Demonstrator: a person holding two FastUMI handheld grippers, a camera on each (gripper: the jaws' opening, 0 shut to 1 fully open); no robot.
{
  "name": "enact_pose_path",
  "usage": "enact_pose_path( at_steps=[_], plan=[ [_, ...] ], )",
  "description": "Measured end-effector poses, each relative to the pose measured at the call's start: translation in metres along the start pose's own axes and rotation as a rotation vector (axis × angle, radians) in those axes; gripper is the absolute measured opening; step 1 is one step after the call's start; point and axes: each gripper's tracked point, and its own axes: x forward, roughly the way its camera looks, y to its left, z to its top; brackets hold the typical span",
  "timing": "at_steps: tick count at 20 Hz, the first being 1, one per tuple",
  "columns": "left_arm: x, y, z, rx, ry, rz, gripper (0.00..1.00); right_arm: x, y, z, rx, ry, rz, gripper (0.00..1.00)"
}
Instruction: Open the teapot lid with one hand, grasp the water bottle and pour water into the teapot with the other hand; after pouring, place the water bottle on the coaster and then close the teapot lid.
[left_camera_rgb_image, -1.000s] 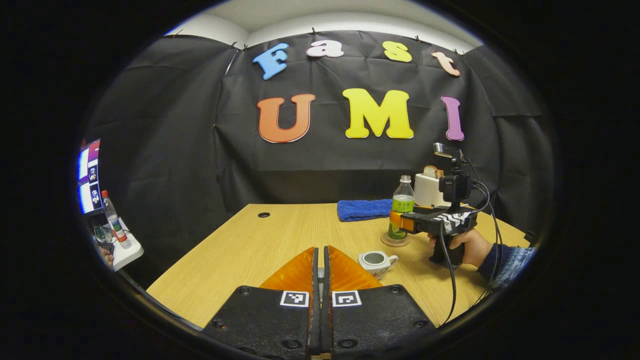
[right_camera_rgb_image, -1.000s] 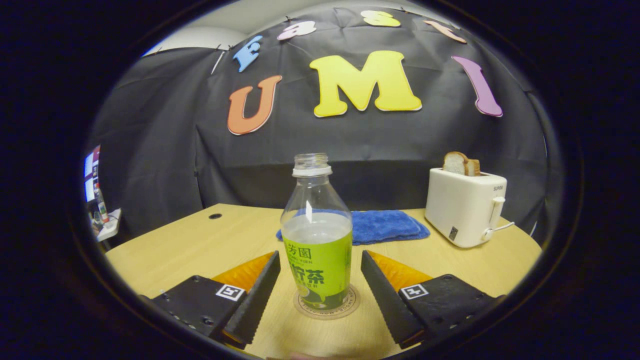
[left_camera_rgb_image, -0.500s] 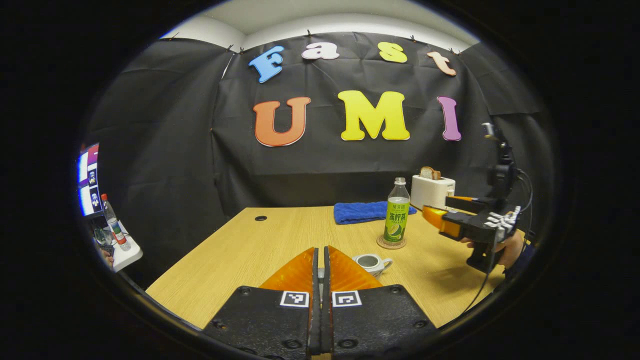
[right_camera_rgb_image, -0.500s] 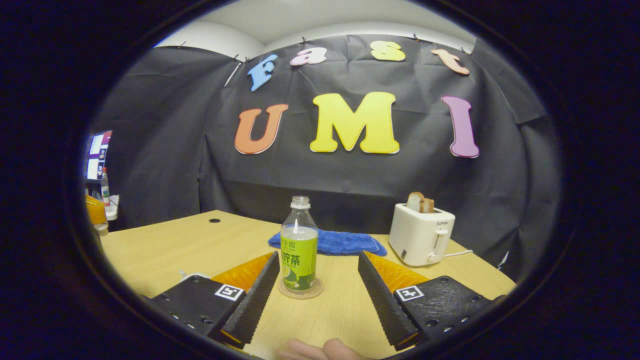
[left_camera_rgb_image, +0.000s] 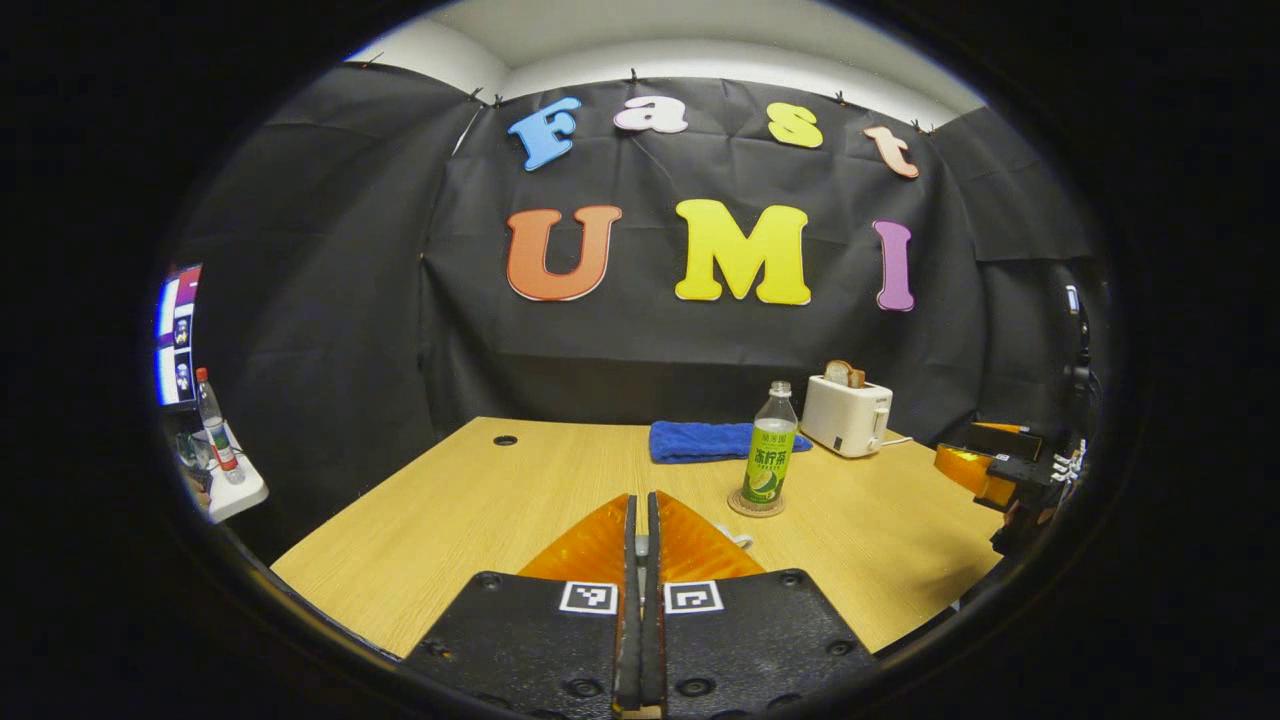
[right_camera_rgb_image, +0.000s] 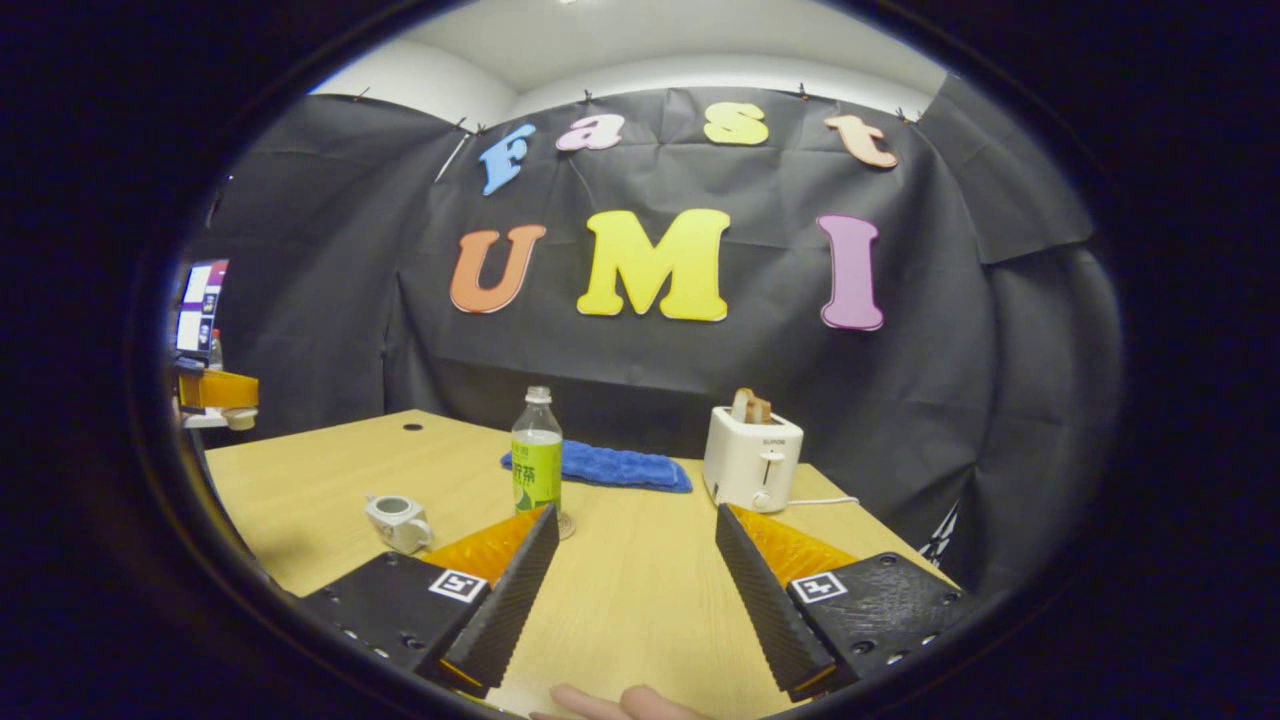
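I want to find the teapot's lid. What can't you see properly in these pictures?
1. Teapot: in the left gripper view it is mostly hidden behind the left tongs.
2. Lid: in the right gripper view a pale speck under the left tongs may be it, but it is too small to tell.
3. Water inside the teapot: too small to see.

green-labelled bottle (right_camera_rgb_image: 537, 462) (clear), blue towel (right_camera_rgb_image: 610, 467)

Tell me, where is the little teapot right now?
In the right gripper view, the teapot sits lidless on the table, left of the water bottle.
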Motion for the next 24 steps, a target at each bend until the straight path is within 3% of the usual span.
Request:
enact_pose_path(
  at_steps=[4,13,24],
  plan=[
    [0.000,-0.016,0.021,0.014,-0.068,-0.003,0.03,-0.014,-0.027,-0.001,0.037,-0.015,0.005,0.96],
    [0.059,-0.042,0.014,0.007,-0.036,-0.053,0.03,-0.015,-0.047,0.001,0.055,-0.004,0.013,0.95],
    [0.142,-0.034,-0.041,-0.084,-0.011,-0.103,0.03,0.000,-0.068,-0.015,0.062,0.023,-0.029,0.95]
  ],
)
